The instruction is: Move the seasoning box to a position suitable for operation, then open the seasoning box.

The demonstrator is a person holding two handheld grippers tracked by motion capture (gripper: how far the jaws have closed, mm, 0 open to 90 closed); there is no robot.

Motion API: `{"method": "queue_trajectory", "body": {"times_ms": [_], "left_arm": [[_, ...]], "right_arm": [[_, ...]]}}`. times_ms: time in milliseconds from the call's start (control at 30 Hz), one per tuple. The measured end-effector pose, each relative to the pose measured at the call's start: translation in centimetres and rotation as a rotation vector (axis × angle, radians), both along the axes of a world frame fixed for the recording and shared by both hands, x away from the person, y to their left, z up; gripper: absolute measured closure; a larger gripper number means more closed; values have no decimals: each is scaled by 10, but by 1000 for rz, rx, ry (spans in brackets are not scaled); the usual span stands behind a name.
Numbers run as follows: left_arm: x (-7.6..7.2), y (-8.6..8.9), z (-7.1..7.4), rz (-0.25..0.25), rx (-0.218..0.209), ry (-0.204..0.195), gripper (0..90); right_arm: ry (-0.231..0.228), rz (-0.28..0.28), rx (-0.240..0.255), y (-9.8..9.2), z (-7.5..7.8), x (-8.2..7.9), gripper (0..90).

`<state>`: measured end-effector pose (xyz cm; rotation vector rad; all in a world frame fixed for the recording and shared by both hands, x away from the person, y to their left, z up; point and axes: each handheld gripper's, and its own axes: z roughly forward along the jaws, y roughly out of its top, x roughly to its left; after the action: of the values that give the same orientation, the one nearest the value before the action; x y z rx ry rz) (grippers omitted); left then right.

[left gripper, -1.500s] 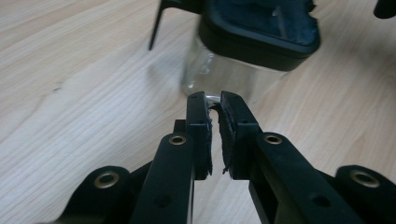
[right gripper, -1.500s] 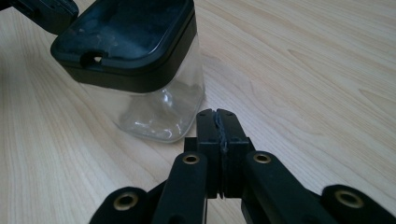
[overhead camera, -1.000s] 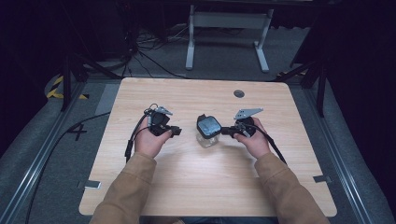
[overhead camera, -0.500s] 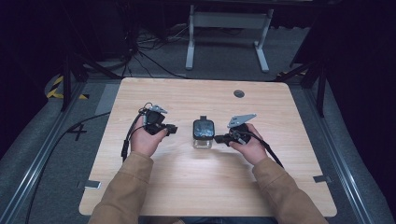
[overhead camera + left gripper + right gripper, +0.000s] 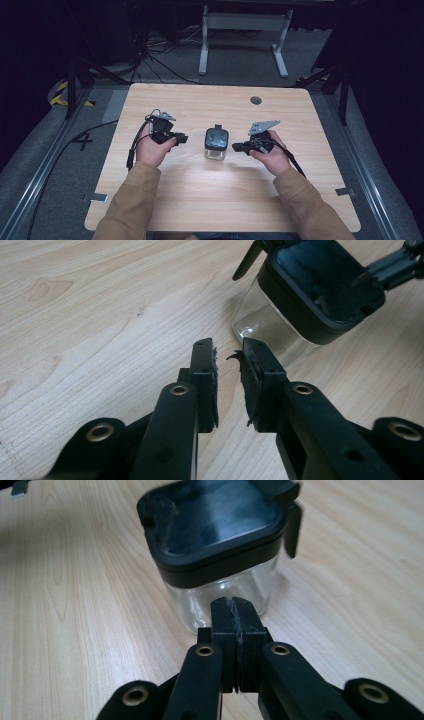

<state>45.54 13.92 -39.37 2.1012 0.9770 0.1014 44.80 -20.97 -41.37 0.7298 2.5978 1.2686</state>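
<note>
A small square clear-glass jar with a black lid (image 5: 216, 142) stands upright at the middle of the wooden table (image 5: 200, 200). My left gripper (image 5: 184, 138) is held to its left and points at it, a short way off. In the left gripper view its jaws (image 5: 227, 347) stand a narrow gap apart with nothing between them, and the jar (image 5: 305, 295) is ahead to the right. My right gripper (image 5: 235, 147) is at the jar's right side. In the right gripper view its jaws (image 5: 233, 602) are pressed together just before the glass wall of the jar (image 5: 220, 535); I cannot tell if they touch it.
A round cable hole (image 5: 256, 100) sits near the table's far edge. Beyond the table a white metal stand (image 5: 242, 22) and loose cables (image 5: 150, 55) lie on the grey floor. A black cable (image 5: 132, 150) trails from the left gripper.
The right gripper has moved left and toward the person, closing in on the jar. The jar has shifted slightly left and now stands square. The left hand has barely moved.
</note>
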Motion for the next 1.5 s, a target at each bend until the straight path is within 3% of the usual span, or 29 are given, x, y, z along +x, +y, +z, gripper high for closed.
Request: {"method": "queue_trajectory", "body": {"times_ms": [300,467,600,767,900,1100,1500], "left_arm": [[-4,3,5,-12,-9,-7,739],[-8,6,5,-19,-1,-1,724],[-14,11,7,-9,-11,1,714],[-21,18,7,-17,3,1,702],[-25,26,6,3,0,8,701],[-28,32,4,18,-2,12,701],[-27,31,2,13,-1,15,700]], "right_arm": [[-19,-19,66,-8,24,5,900],[-26,-10,83,-3,36,11,900],[-22,-1,136,6,47,23,900],[-18,6,133,18,53,37,900],[-6,11,117,30,52,50,900],[17,0,76,39,39,63,900],[32,-12,64,41,28,71,900]]}}
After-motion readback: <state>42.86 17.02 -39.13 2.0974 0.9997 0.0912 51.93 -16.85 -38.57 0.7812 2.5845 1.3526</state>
